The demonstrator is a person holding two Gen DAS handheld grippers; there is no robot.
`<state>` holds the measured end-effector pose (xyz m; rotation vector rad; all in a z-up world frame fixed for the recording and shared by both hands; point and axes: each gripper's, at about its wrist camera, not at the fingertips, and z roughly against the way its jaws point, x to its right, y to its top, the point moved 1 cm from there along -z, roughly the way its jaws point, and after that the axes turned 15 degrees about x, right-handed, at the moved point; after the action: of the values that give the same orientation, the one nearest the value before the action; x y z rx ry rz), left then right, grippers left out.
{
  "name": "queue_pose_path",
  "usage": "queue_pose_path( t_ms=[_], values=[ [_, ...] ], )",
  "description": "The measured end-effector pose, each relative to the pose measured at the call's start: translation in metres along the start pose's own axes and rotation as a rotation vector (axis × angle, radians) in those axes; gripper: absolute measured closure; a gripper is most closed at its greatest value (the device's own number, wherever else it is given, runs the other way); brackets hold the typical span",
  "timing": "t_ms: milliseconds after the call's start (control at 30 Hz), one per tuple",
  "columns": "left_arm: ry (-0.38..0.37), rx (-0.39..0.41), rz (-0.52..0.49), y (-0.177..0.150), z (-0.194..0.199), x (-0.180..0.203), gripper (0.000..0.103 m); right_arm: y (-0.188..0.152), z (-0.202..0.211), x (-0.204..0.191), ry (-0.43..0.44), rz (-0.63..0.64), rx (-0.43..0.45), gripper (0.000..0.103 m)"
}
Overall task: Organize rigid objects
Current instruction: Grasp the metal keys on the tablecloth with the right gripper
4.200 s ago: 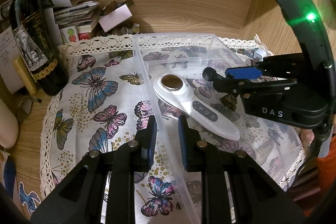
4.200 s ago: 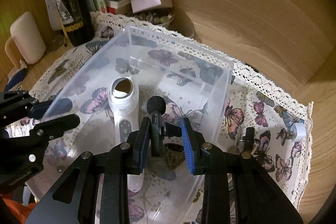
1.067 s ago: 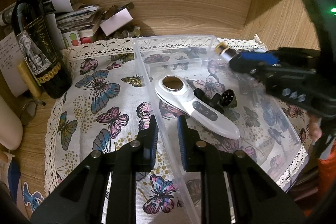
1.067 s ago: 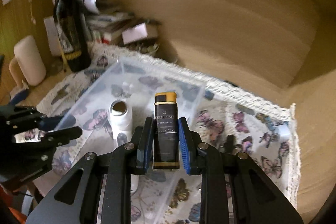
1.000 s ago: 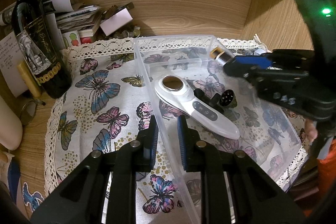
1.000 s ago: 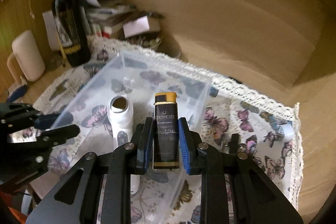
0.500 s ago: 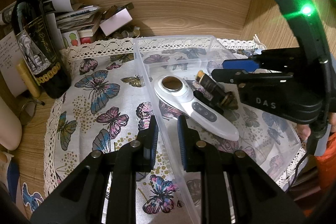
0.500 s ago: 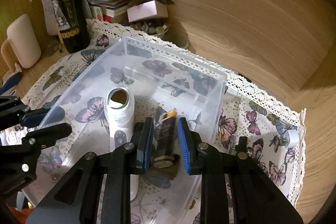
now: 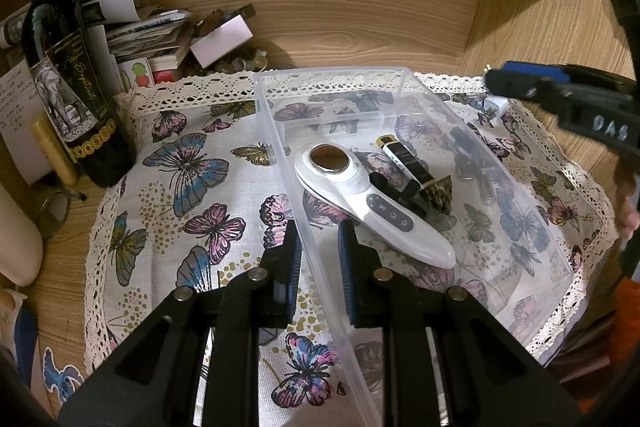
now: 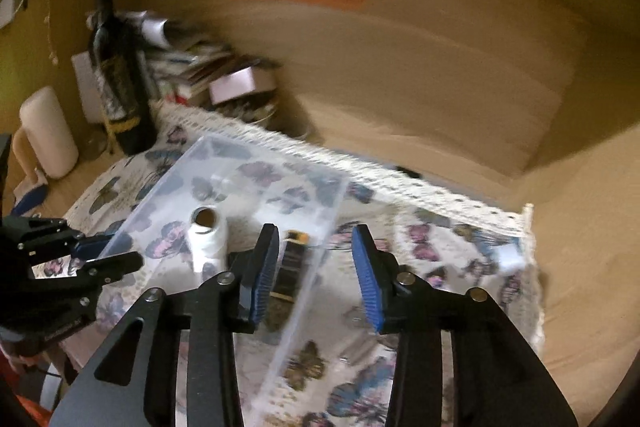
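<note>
Left wrist view: the left tool (image 9: pixel 319 259) straddles the near-left wall of the clear bin (image 9: pixel 276 131), pads narrowly apart, seemingly pinching it. Inside lie the white massager (image 9: pixel 372 207), long axis running from far-left to near-right, and, touching its right flank, the dark lighter (image 9: pixel 406 161). The right tool (image 9: pixel 524 81) hovers beyond the bin's far-right corner.

Right wrist view, blurred: the right tool (image 10: pixel 316 277) gapes wide and empty above the bin's right wall (image 10: pixel 316 267); the lighter (image 10: pixel 292 267) lies just left of centre. Loose items on the butterfly cloth (image 10: pixel 452 255) to the right are nearer this tool.
</note>
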<state>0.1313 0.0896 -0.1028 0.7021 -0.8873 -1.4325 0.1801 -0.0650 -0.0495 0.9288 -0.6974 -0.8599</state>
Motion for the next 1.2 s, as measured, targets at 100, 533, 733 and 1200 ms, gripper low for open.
queue_pose_path(
  t_ms=[100,533,733,1200],
  values=[
    [0.000,-0.001,0.000,0.000,0.000,0.000,0.084,-0.002,0.009,0.019,-0.040,-0.036,0.010,0.064],
    [0.002,-0.004,-0.006,0.000,0.001,-0.002,0.084,-0.068,-0.018,0.060,-0.072,-0.185,-0.170,0.059],
    [0.001,-0.004,-0.006,0.000,0.001,-0.002,0.084,-0.093,-0.042,0.055,-0.042,-0.203,-0.254,0.059],
    [0.002,-0.004,-0.008,0.000,0.003,-0.003,0.084,-0.102,-0.041,0.077,-0.102,-0.221,-0.227,0.089]
  ],
)
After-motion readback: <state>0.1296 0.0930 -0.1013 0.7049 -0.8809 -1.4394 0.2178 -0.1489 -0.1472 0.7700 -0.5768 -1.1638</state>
